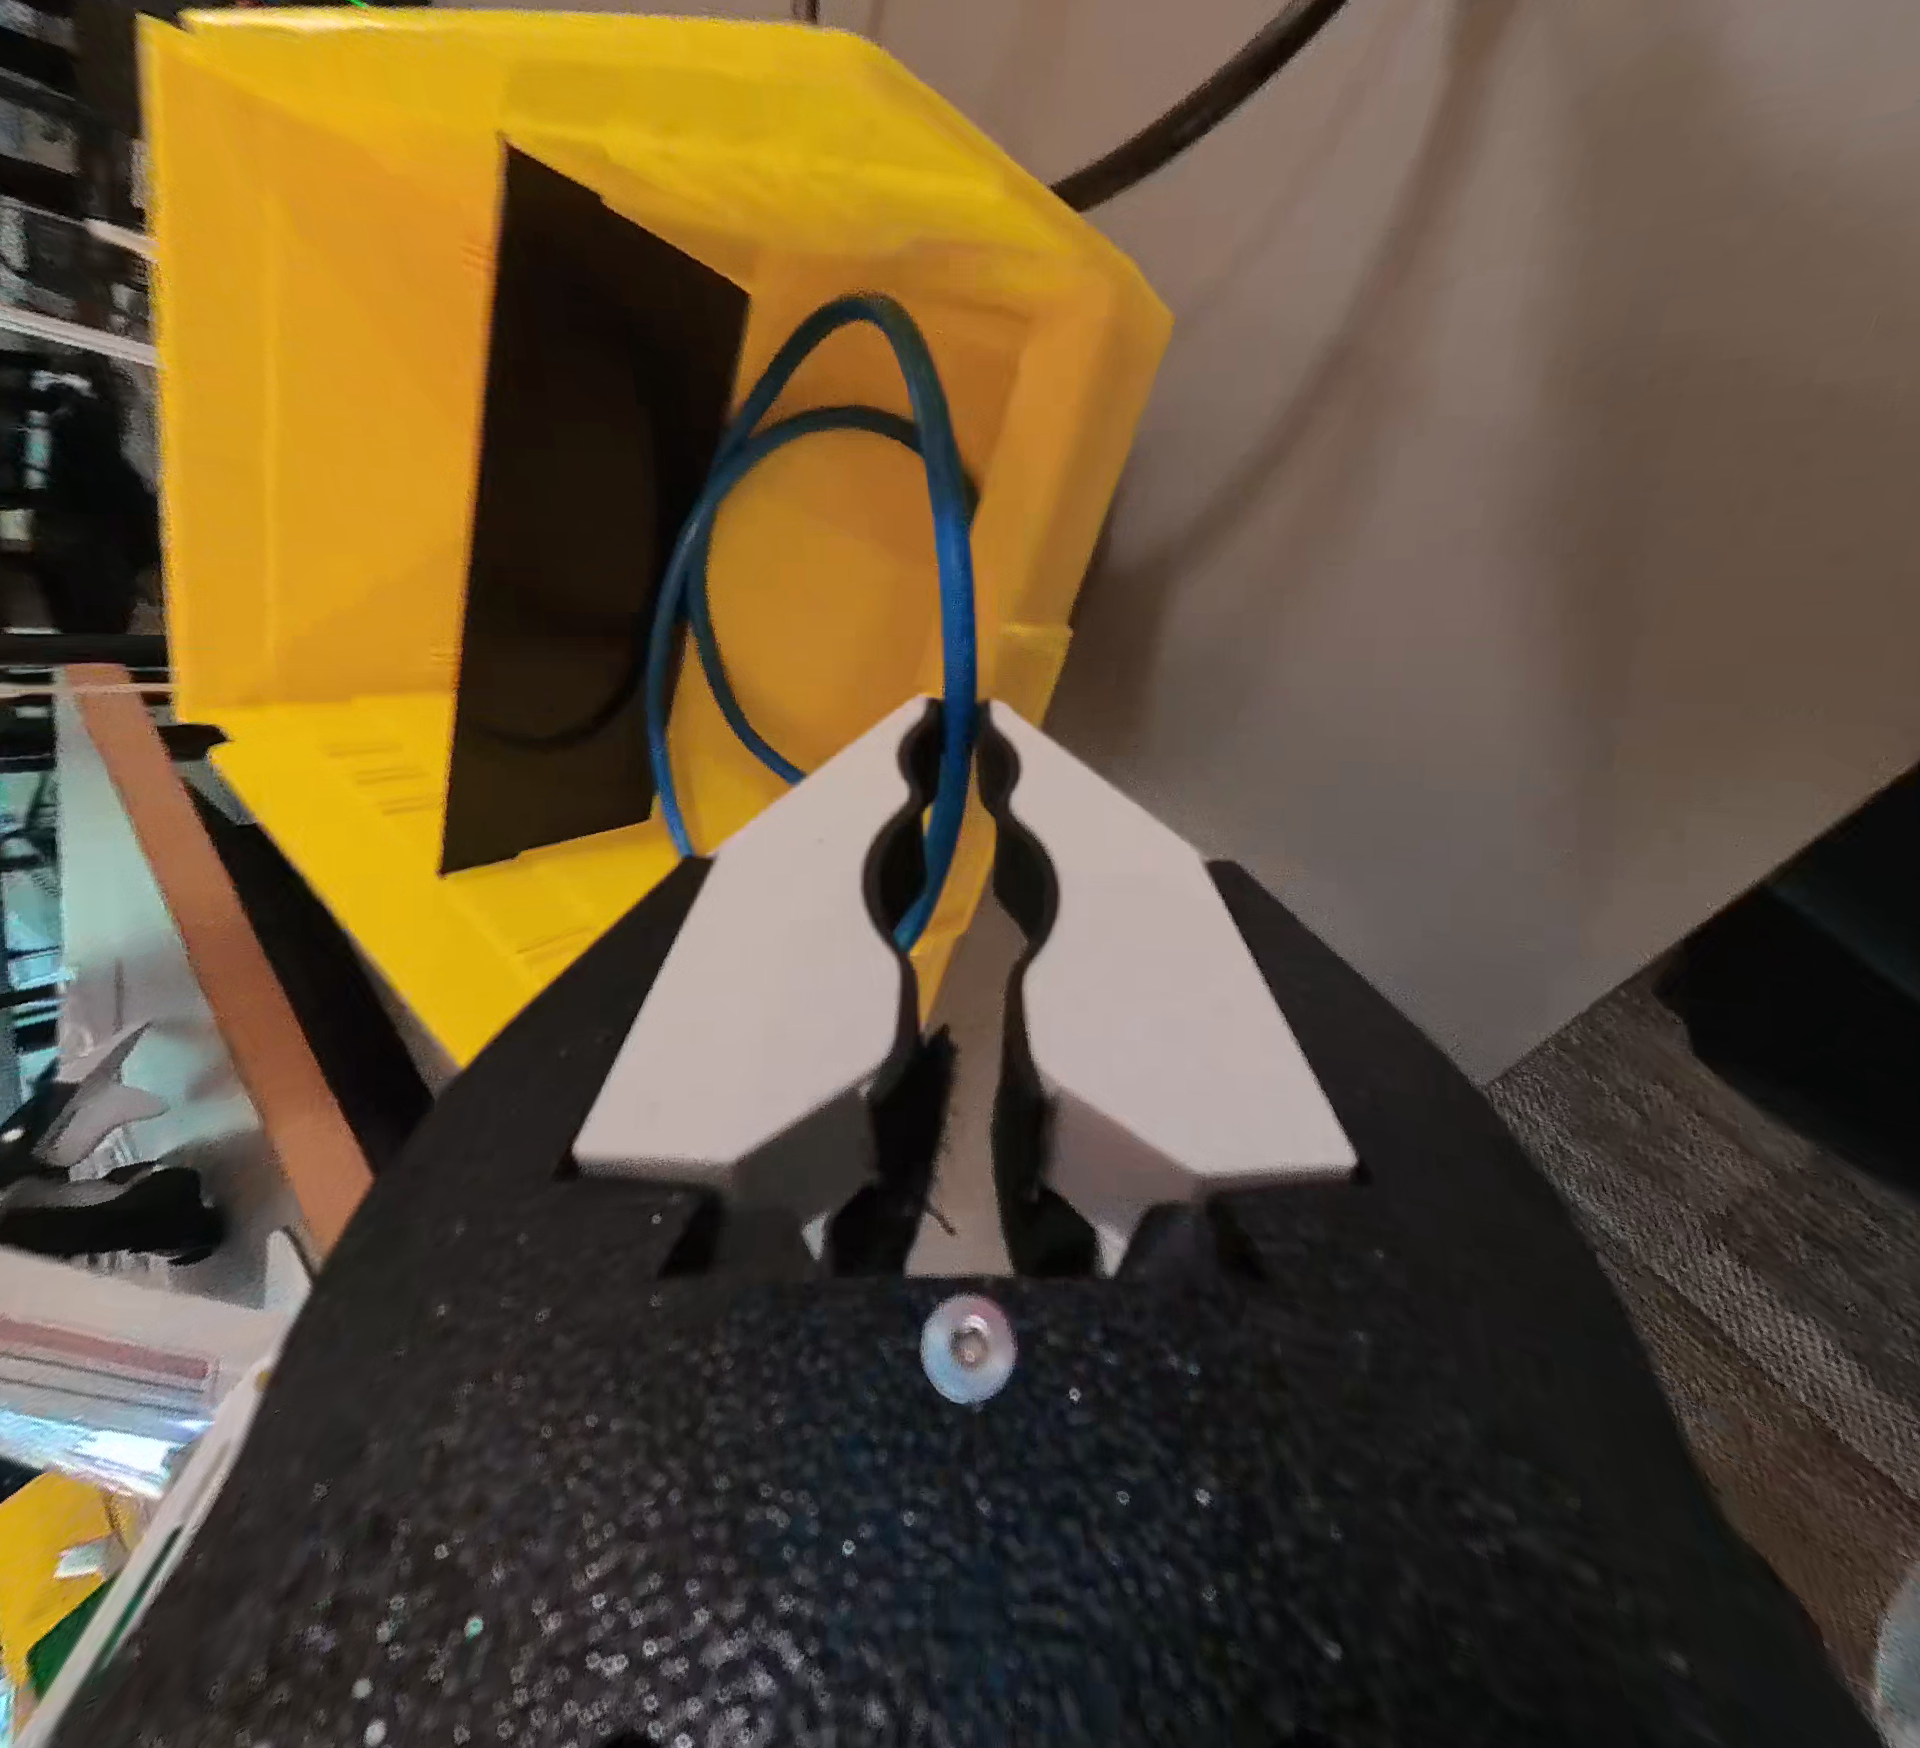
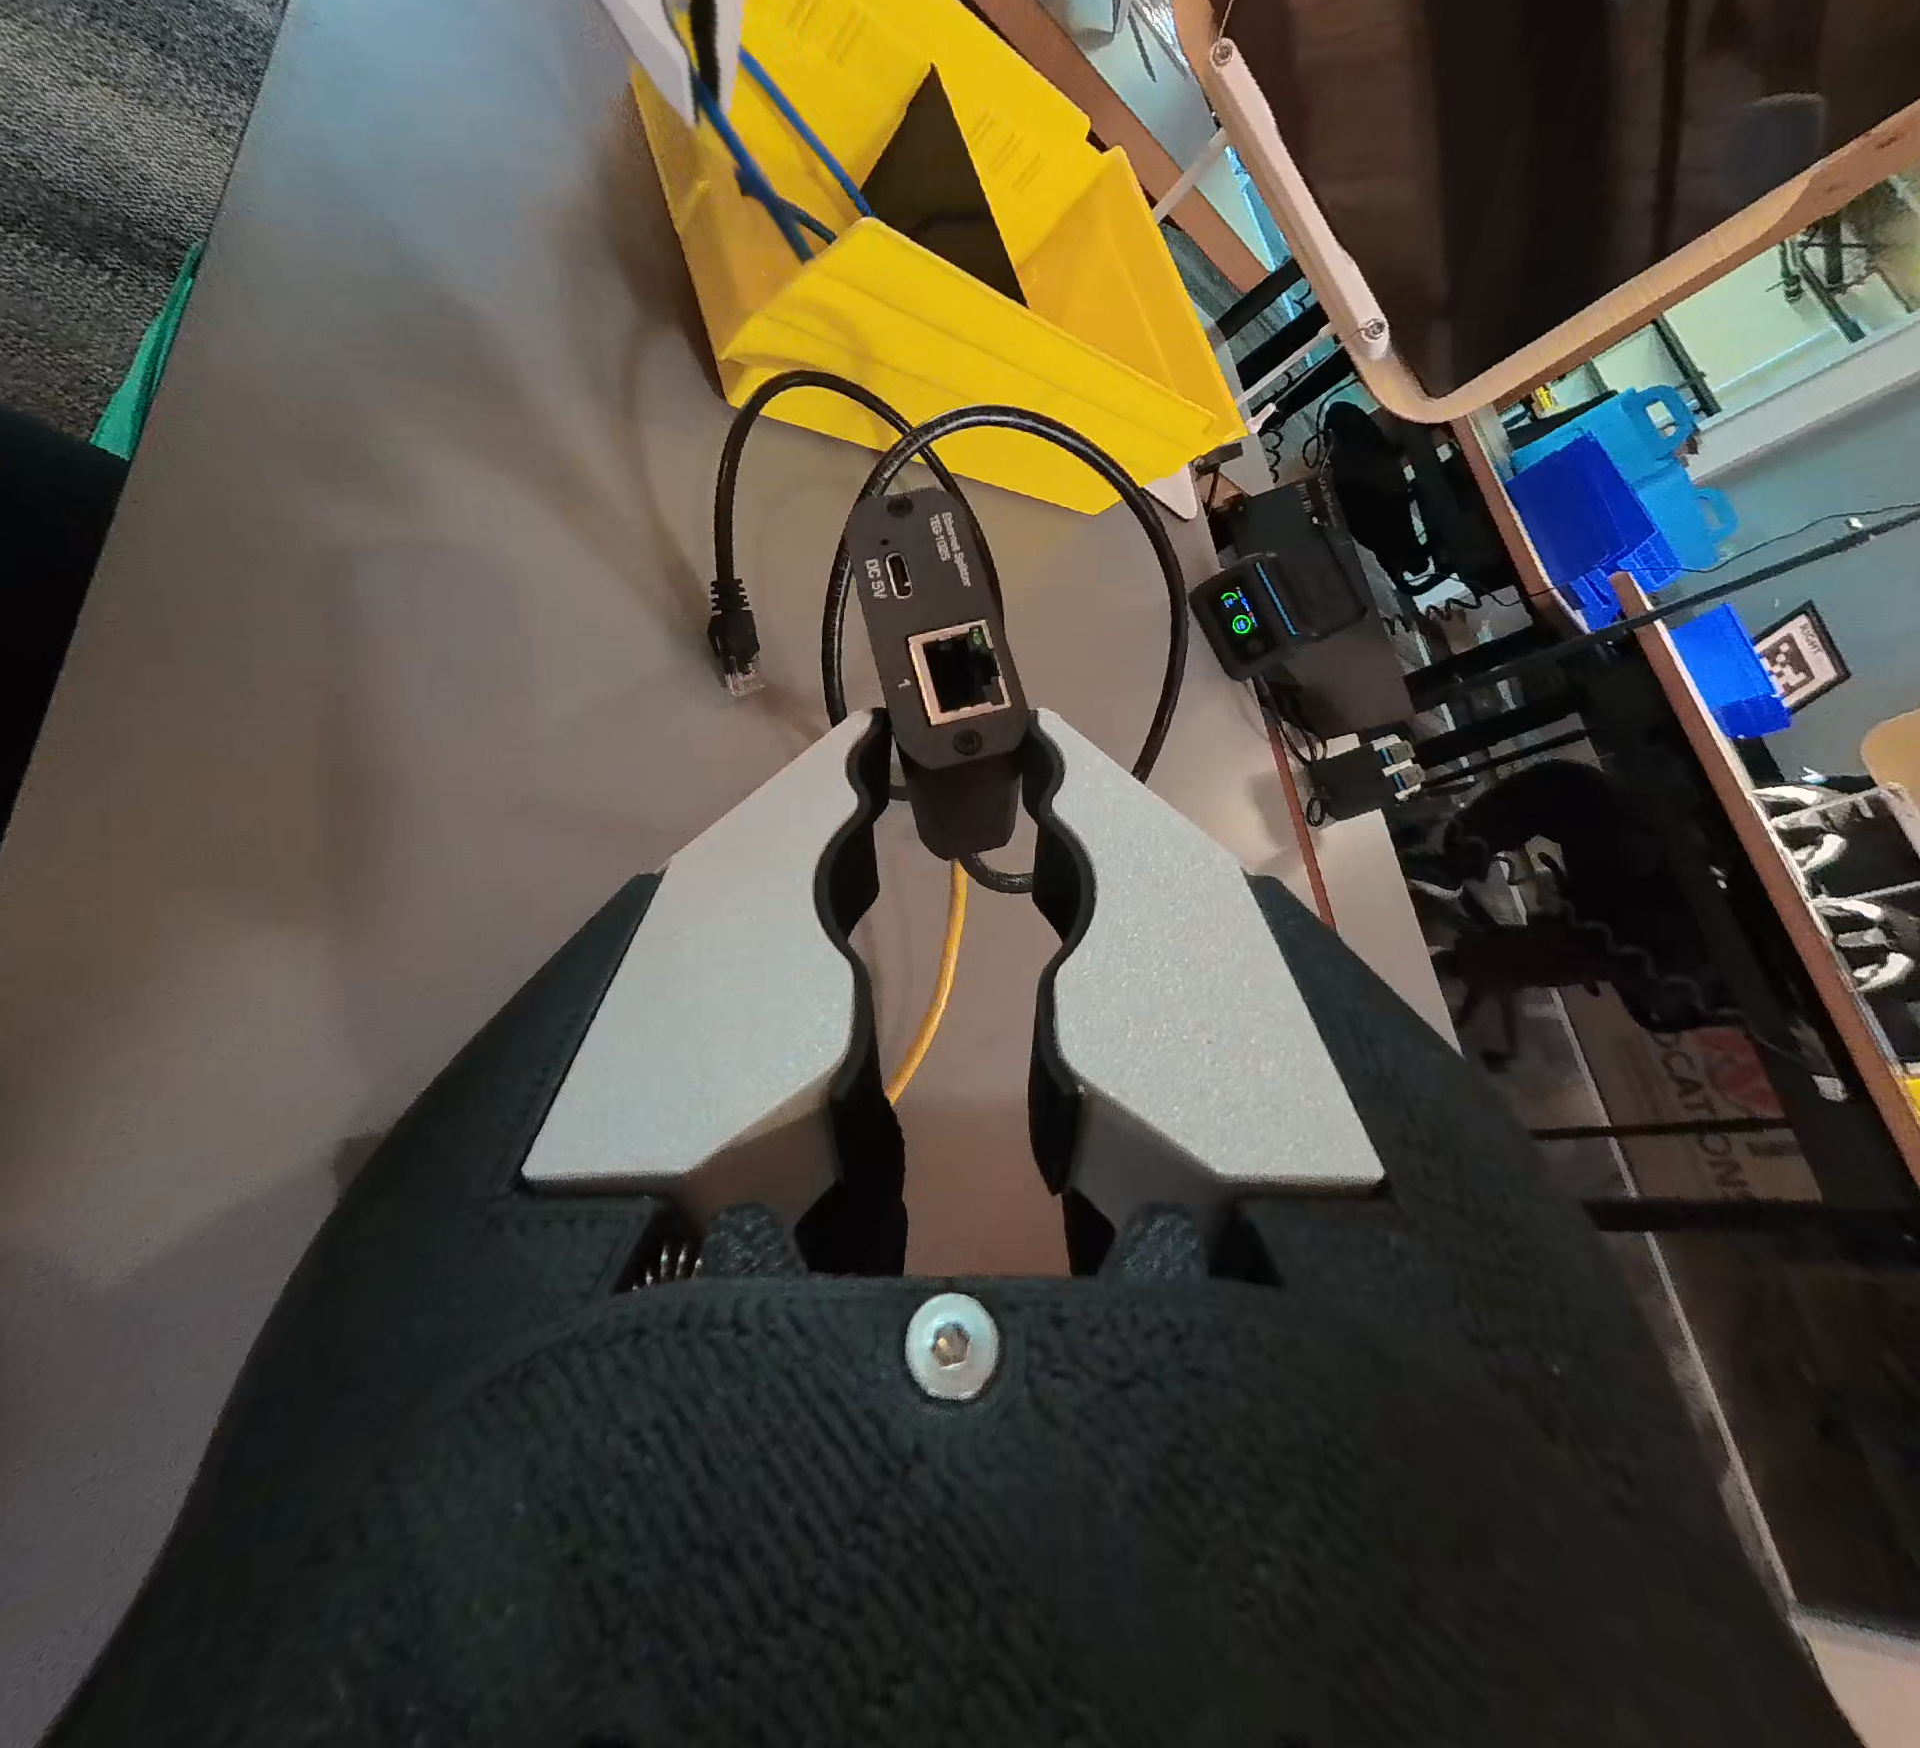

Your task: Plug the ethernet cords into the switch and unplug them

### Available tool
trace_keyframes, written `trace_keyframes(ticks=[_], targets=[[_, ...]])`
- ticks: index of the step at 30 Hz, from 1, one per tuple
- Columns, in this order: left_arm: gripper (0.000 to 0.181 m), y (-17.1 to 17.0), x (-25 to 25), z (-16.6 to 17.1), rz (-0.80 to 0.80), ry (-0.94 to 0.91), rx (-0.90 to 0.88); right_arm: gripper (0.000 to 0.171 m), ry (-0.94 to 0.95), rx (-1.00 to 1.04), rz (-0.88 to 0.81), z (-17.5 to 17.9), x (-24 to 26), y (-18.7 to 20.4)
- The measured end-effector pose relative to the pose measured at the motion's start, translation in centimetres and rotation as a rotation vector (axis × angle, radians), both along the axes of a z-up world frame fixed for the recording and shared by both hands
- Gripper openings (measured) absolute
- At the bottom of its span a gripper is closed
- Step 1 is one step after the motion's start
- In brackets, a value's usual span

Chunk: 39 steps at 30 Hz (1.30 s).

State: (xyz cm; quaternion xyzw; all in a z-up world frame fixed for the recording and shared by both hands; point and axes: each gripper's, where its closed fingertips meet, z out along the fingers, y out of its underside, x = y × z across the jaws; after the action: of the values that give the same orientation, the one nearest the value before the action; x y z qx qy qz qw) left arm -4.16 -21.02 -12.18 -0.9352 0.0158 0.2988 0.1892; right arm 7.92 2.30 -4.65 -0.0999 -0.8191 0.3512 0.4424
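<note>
Blue ethernet cord (image 1: 940, 555) loops out of the yellow bin (image 1: 665, 368) and runs down between the white fingertips of the left gripper (image 1: 958, 711), which are drawn narrow around it; the tips pinch the cord right at their ends, and the strand carries on through the scalloped gap behind them. The bin stands tipped on the grey table (image 1: 1455, 451), with a black divider panel (image 1: 592, 535) inside it and the cord's coils just beside that panel. The picture is blurred, so the cord's plug cannot be made out. A black cable (image 1: 1247, 67) arcs across the table behind the bin.

In the right wrist view, the black switch (image 2: 940, 628) sits between the tips of the right gripper (image 2: 956, 722). The fingers (image 2: 748, 950) are closed partway and clamp the lower body of the switch, touching it on both sides. Its one visible network port faces the camera and stands empty. A black ethernet cord (image 2: 1153, 586) loops from the far end of the switch, and its plug (image 2: 736, 644) lies loose on the table, to the left of the switch and apart from it. A yellow cord (image 2: 935, 992) trails beneath the switch, between the fingers. Farther off, the left gripper (image 2: 686, 67) holds the blue cord at the bin (image 2: 935, 264).
</note>
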Motion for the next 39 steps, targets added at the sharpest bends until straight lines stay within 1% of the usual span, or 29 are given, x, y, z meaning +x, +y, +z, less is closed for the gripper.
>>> trace_keyframes(ticks=[1,2,4,6,8,10,12,13,15,16,18,19,21,23,25,28,30,32,34,35,36,37,38,39], targets=[[0.003,0.2,0.1,0.8,-0.006,0.007,0.028,0.023,0.0,-0.001,-0.002,0.0,0.0,0.1],[0.003,0.3,-0.1,2.0,0.001,0.02,0.076,0.023,0.0,-0.004,-0.004,0.1,0.0,0.1],[0.003,-0.1,-1.3,5.8,0.056,0.101,0.184,0.023,0.001,-0.015,-0.008,0.2,0.0,0.3],[0.003,-0.7,-2.9,10.5,0.116,0.212,0.289,0.023,0.001,-0.023,-0.011,0.3,-0.1,0.4],[0.003,-0.4,-3.7,15.5,0.118,0.319,0.38,0.023,0.001,-0.027,-0.011,0.2,-0.1,0.4],[0.003,0.5,-4.1,20.4,0.095,0.421,0.431,0.023,-0.001,-0.035,-0.009,0.1,-0.2,0.3],[0.003,2.7,-3.7,25.3,0.032,0.515,0.493,0.023,-0.003,-0.044,-0.002,0.0,-0.2,0.2],[0.003,4.3,-3.2,27.2,-0.018,0.528,0.525,0.023,-0.003,-0.051,0.005,-0.1,-0.2,0.0],[0.003,7.8,-2.4,30.1,-0.11,0.548,0.58,0.023,-0.005,-0.064,0.029,-0.4,0.0,-0.4],[0.003,9.9,-1.8,30.7,-0.173,0.528,0.598,0.023,-0.008,-0.069,0.048,-0.6,0.1,-0.8],[0.003,14.7,-1.0,30.6,-0.289,0.454,0.631,0.023,-0.018,-0.074,0.087,-1.1,0.5,-1.6],[0.003,17.1,-0.7,29.9,-0.347,0.407,0.629,0.023,-0.024,-0.074,0.106,-1.4,0.6,-2.0],[0.003,22.1,-0.2,27.4,-0.453,0.301,0.625,0.022,-0.036,-0.068,0.138,-2.0,1.0,-2.6],[0.004,26.7,0.3,24.0,-0.53,0.183,0.598,0.022,-0.046,-0.059,0.162,-2.6,1.2,-3.2],[0.004,30.5,0.6,20.5,-0.574,0.135,0.564,0.022,-0.054,-0.048,0.175,-3.0,1.3,-3.5],[0.004,34.5,1.0,16.0,-0.602,0.154,0.516,0.022,-0.062,-0.036,0.185,-3.4,1.4,-3.7],[0.004,35.9,1.4,13.3,-0.602,0.188,0.469,0.022,-0.066,-0.029,0.19,-3.6,1.6,-3.7],[0.004,36.5,2.3,9.8,-0.601,0.149,0.381,0.022,-0.075,-0.035,0.197,-3.7,1.7,-3.6],[0.032,36.3,2.9,7.5,-0.569,0.055,0.357,0.022,-0.082,-0.05,0.2,-3.8,1.8,-3.4],[0.046,36.2,3.0,7.8,-0.549,0.031,0.411,0.022,-0.086,-0.061,0.201,-3.8,1.8,-3.3],[0.06,35.9,2.9,9.2,-0.522,0.013,0.517,0.022,-0.089,-0.073,0.201,-3.7,1.8,-3.2],[0.091,35.2,2.9,11.1,-0.499,-0.013,0.64,0.022,-0.091,-0.089,0.202,-3.6,1.8,-3.0],[0.101,34.2,3.0,13.1,-0.492,-0.057,0.757,0.022,-0.092,-0.108,0.202,-3.4,1.8,-2.9],[0.105,32.8,3.4,15.0,-0.5,-0.116,0.868,0.022,-0.093,-0.129,0.202,-3.2,1.7,-2.7]])
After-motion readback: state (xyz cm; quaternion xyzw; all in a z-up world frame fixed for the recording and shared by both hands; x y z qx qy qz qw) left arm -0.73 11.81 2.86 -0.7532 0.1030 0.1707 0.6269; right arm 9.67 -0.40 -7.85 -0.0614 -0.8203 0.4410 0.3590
